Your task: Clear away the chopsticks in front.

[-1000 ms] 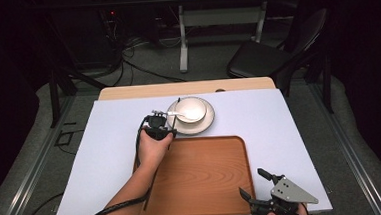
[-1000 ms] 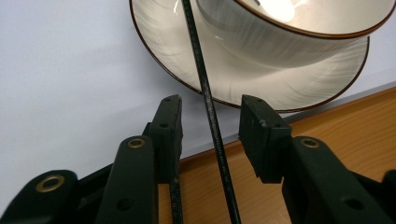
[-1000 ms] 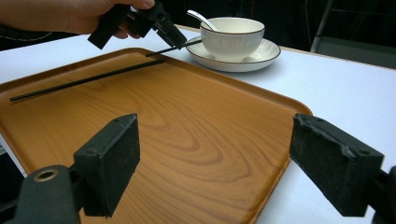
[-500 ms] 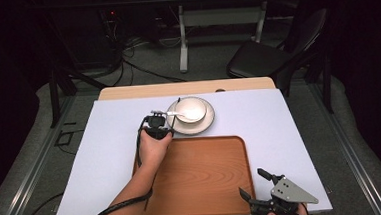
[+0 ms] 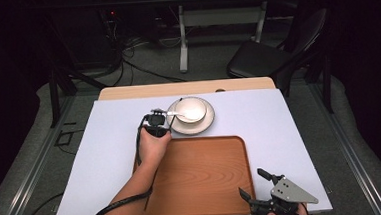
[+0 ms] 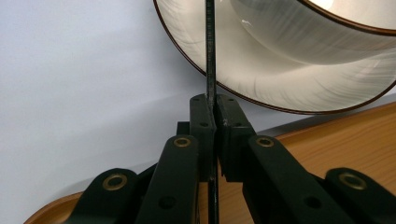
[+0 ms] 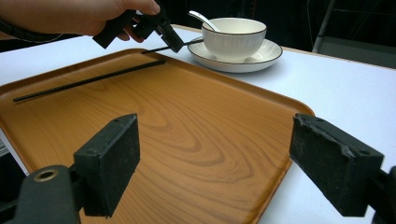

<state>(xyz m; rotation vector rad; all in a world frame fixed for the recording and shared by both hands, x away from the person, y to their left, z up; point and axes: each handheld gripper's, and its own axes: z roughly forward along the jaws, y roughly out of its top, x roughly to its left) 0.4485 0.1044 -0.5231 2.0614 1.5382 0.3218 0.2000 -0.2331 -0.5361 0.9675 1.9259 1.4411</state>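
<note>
My left gripper (image 5: 162,120) sits at the left rim of a white plate (image 5: 207,125), just beyond the wooden tray (image 5: 203,177). Its jaws have just been closing and now stand shut (image 6: 213,105) on a thin black chopstick (image 6: 210,46), whose far end reaches over the plate. A white bowl (image 7: 233,37) with a spoon (image 7: 201,18) stands on the plate. A second black chopstick (image 7: 88,80) lies on the tray along its far left edge. At the tray's near right corner my right gripper (image 5: 250,181) is open (image 7: 215,144), with nothing between its pads.
The table is covered in white (image 5: 106,162), and its front edge runs just below the tray. On the floor beyond it stand a black chair (image 5: 265,58) and a table frame (image 5: 181,38), with cables (image 5: 141,65) lying about.
</note>
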